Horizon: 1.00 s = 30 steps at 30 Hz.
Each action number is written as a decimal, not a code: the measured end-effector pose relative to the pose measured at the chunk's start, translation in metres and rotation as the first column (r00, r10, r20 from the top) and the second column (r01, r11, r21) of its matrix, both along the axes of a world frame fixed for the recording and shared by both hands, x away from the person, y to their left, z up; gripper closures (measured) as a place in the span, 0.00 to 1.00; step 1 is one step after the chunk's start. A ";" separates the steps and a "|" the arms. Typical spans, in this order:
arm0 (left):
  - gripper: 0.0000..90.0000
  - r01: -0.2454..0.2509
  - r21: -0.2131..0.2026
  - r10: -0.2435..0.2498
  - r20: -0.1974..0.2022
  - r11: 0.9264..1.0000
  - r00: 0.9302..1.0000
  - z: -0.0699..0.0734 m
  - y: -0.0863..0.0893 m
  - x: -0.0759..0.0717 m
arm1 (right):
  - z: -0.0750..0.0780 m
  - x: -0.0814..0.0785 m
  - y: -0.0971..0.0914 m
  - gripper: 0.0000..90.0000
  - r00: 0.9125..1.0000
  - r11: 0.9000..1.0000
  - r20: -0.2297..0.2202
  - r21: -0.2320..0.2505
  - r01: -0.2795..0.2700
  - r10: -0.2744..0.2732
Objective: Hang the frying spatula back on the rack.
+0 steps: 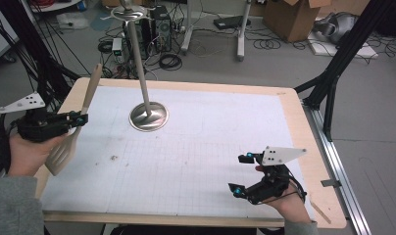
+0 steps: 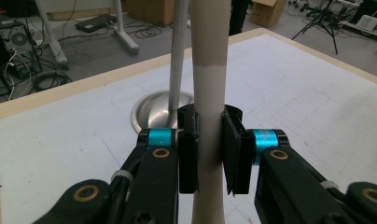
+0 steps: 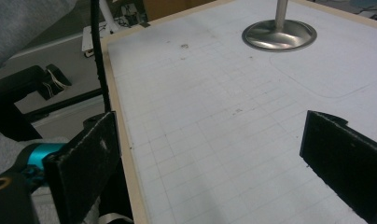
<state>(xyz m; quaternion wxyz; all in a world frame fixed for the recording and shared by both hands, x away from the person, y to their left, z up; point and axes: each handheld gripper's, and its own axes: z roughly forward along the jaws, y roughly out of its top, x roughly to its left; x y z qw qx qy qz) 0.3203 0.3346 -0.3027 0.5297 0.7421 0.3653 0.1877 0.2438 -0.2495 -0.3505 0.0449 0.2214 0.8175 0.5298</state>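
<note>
Two grippers work over a pale wooden counter (image 1: 304, 122) covered by a white mat (image 1: 225, 142) printed with a faint grid; no brand, label or readable writing shows on the mat, the tools or the stand. A few small dark specks lie on the mat's near left part. Toward the far left of the mat stands a metal stand (image 1: 148, 116), a round shiny base with a thin upright pole rising from it to a flat top piece. Beyond the counter lies a grey floor strewn with black cables, the white legs of a desk, a cardboard box (image 1: 294, 17) at the far right, and black frame struts at both sides.

In the high view the left gripper (image 1: 81, 119) hangs over the counter's left edge, and its fingers are clamped on the handle of a beige slotted spatula (image 1: 71, 142). The spatula stands steeply, handle end pointing up and away, slotted blade hanging below the fingers, just off the counter's left rim. In the left gripper view the handle (image 2: 210, 93) runs upright between the two black pads, which press on it from both sides, with the stand behind it.

At the near right, the right gripper (image 1: 241, 174) rests above the mat, its fingers spread wide with nothing between them; the right gripper view shows bare grid between the pads.
</note>
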 end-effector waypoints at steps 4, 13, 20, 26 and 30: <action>0.86 0.004 -0.013 -0.004 0.005 1.000 1.000 0.006 0.001 0.001 | 0.000 0.000 0.000 0.05 1.000 1.000 -0.006 0.001 0.000 0.000; 0.86 0.020 -0.029 -0.020 0.014 0.999 1.000 0.019 -0.003 0.009 | -0.002 0.002 0.001 0.05 1.000 1.000 -0.007 0.000 -0.005 0.005; 0.86 0.037 -0.037 -0.036 0.011 0.999 0.999 0.034 -0.003 0.021 | -0.002 0.004 -0.004 0.05 1.000 1.000 -0.012 0.020 0.000 0.001; 0.86 0.057 -0.059 -0.057 0.010 0.997 0.998 0.040 -0.001 0.025 | -0.001 0.005 -0.008 0.05 1.000 0.999 -0.007 0.035 0.007 -0.007; 0.86 0.057 -0.065 -0.056 0.014 0.996 0.998 0.043 0.002 0.025 | -0.002 0.005 -0.008 0.05 1.000 1.000 -0.016 0.031 0.005 -0.004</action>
